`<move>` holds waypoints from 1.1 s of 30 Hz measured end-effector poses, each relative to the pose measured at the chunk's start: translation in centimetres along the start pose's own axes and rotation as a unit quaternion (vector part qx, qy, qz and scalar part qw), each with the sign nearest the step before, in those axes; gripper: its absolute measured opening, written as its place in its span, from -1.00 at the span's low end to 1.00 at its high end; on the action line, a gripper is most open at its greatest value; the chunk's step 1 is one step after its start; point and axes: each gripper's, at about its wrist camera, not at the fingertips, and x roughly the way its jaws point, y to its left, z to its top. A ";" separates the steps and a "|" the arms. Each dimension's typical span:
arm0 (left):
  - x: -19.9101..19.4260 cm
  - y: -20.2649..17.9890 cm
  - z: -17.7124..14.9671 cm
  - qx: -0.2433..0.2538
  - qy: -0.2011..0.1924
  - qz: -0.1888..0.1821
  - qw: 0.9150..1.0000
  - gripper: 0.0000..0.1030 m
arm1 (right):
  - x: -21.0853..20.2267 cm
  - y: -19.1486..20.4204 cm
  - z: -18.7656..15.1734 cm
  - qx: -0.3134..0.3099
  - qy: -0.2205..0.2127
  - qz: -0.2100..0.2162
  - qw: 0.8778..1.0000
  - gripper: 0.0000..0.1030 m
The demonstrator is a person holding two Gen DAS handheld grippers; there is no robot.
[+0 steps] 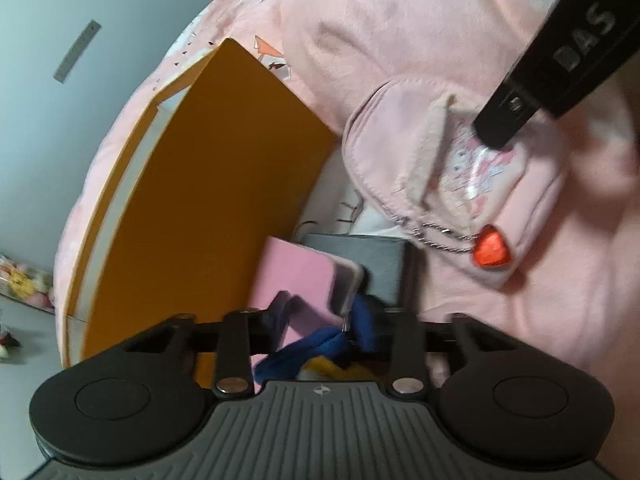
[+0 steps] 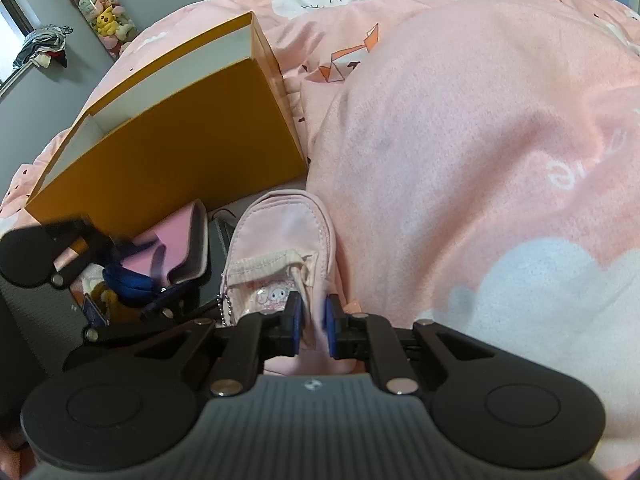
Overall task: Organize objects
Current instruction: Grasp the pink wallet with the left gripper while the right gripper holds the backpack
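An open orange box stands on a pink bedspread. My right gripper is shut on the edge of a small pink pouch with a cartoon print, a ball chain and a red heart charm; the pouch also shows in the left wrist view with the right gripper on it. My left gripper sits over a pink phone case and a blue lanyard; its fingers are hidden, so its state is unclear. It also shows in the right wrist view.
A grey flat item lies under the pink case. A thick pink blanket rises to the right. Grey wall and floor lie left, with plush toys in a hanging tube.
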 end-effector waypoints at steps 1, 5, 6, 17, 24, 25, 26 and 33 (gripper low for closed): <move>-0.3 -0.2 -0.1 0.002 -0.004 0.006 1.000 -0.40 | 0.0 0.0 0.0 0.000 0.000 0.000 1.000 -0.75; -1.5 -0.2 -0.3 -0.012 -0.027 0.020 0.999 -0.61 | -0.1 0.2 -0.1 -0.003 -0.001 -0.003 1.000 -0.75; -1.9 0.0 -0.4 -0.019 -0.033 0.024 0.999 -0.66 | -0.1 0.1 -0.1 -0.003 -0.001 -0.003 1.000 -0.75; -6.5 4.3 0.5 -0.127 -0.100 -0.053 0.985 -0.75 | -0.8 0.2 0.0 0.003 -0.011 0.001 1.000 -0.75; -6.1 9.5 -0.5 -0.261 -0.113 -0.148 0.947 -0.83 | -0.5 0.2 0.7 0.009 -0.011 0.010 1.000 -0.74; -5.8 10.0 -0.6 -0.273 -0.111 -0.140 0.945 -0.84 | -0.1 0.3 0.7 0.007 -0.005 0.010 1.000 -0.73; -5.7 10.3 -0.8 -0.282 -0.109 -0.132 0.944 -0.86 | 0.1 0.3 0.7 0.006 -0.001 0.009 1.000 -0.72; -4.7 11.1 -1.8 -0.316 -0.094 -0.128 0.935 -0.79 | 1.0 0.3 1.2 0.004 0.013 0.001 1.000 -0.57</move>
